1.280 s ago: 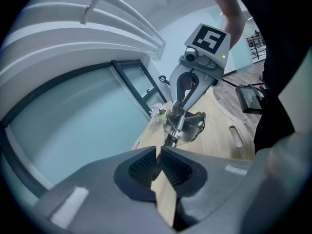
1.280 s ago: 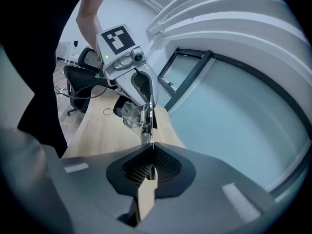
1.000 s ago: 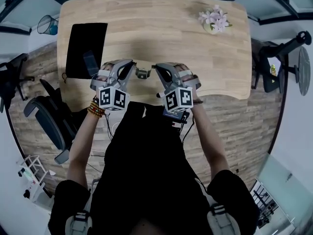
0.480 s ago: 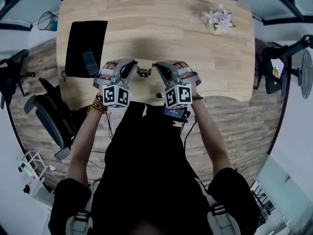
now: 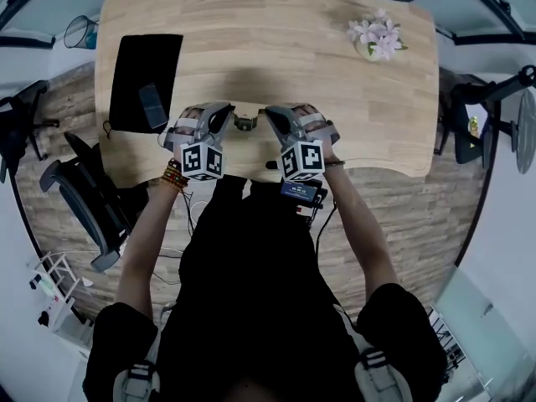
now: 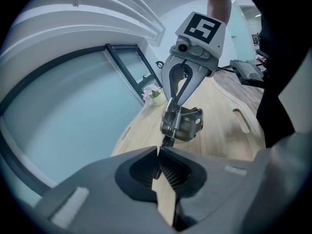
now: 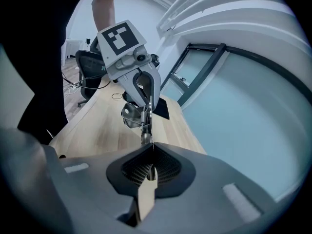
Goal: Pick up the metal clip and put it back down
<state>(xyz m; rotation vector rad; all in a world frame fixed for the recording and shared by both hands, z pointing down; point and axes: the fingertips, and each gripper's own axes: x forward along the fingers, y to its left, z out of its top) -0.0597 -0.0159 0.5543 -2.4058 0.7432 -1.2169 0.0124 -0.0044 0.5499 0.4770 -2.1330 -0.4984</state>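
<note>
The metal clip (image 5: 245,124) hangs just above the wooden table (image 5: 285,48), near its front edge, held between my two grippers. My left gripper (image 5: 229,117) is shut on one wire handle of the clip (image 6: 183,123). From the other side, my right gripper (image 5: 266,117) is shut on the opposite handle. In the left gripper view, my own jaws (image 6: 159,151) pinch the handle's tip and the right gripper (image 6: 178,100) faces me. The right gripper view shows the clip (image 7: 133,116) beyond my shut jaws (image 7: 151,146), with the left gripper (image 7: 146,108) behind it.
A black mat (image 5: 138,69) lies at the table's left with a dark flat object (image 5: 153,105) on it. A small pot of flowers (image 5: 374,37) stands at the far right. An office chair (image 5: 75,199) is left of the table, and a wire bin (image 5: 80,33) stands further back.
Both grippers keep their hold on the clip in nearly the same place. Only the head view has shifted slightly.
</note>
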